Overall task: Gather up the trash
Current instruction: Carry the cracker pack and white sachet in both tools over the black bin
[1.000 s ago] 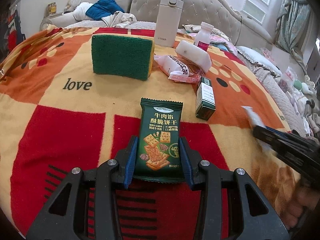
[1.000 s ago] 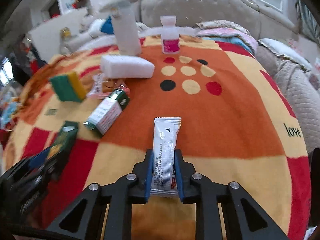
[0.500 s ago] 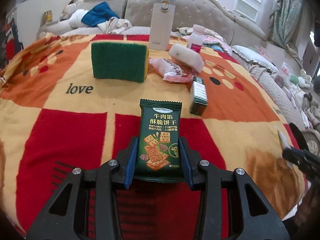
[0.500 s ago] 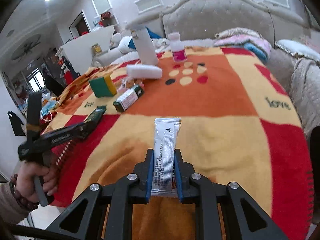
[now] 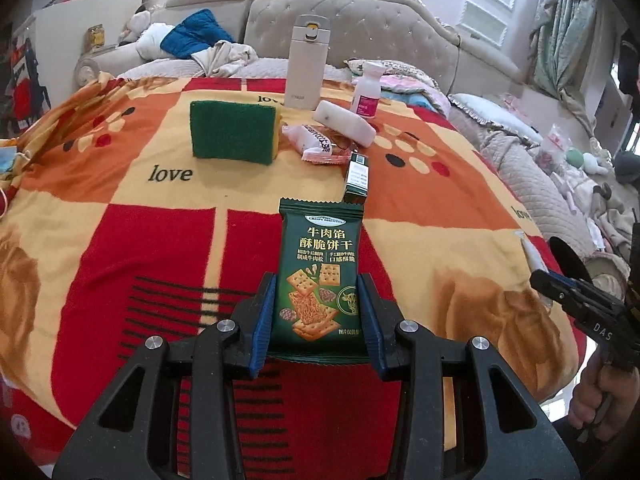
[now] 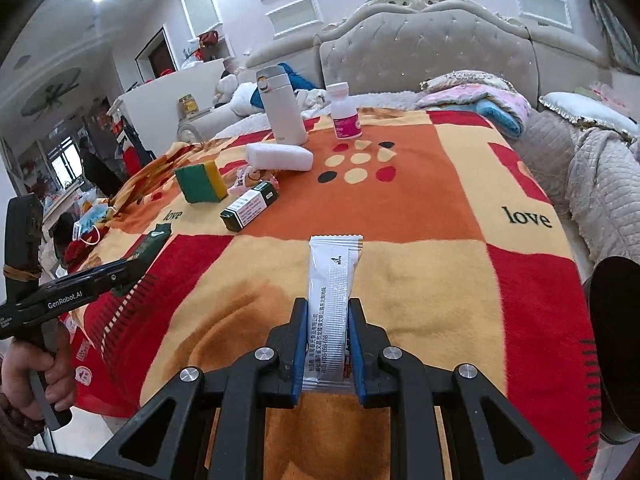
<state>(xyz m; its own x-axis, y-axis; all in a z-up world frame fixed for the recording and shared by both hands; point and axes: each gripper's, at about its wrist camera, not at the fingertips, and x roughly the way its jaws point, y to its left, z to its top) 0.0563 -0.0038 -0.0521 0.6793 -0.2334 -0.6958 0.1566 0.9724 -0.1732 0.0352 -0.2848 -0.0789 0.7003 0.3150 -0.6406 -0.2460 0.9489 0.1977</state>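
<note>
My left gripper (image 5: 318, 320) is shut on a dark green biscuit packet (image 5: 320, 268), held above the blanket (image 5: 120, 260) near its front edge. My right gripper (image 6: 329, 340) is shut on a long white sachet (image 6: 331, 292), lifted over the blanket's (image 6: 440, 220) near part. In the right wrist view the left gripper (image 6: 154, 242) shows at the left with the green packet (image 6: 152, 240) in it, and a hand (image 6: 28, 376) grips its handle. The right gripper (image 5: 536, 272) with the white sachet (image 5: 530, 250) shows at the right edge of the left wrist view. A pink snack wrapper (image 5: 316, 142) lies beside a green sponge (image 5: 232, 134).
On the blanket stand a white flask (image 5: 306, 64) and a small pill bottle (image 5: 366, 88); a white bar (image 5: 346, 122) and a green-white box (image 5: 357, 178) lie nearby. A tufted headboard (image 5: 360, 28) stands behind. A dark round object (image 6: 616, 340) sits at the right edge.
Both grippers have pulled back from the blanket's middle toward its front edge, each still holding its packet. The objects on the blanket look smaller and farther.
</note>
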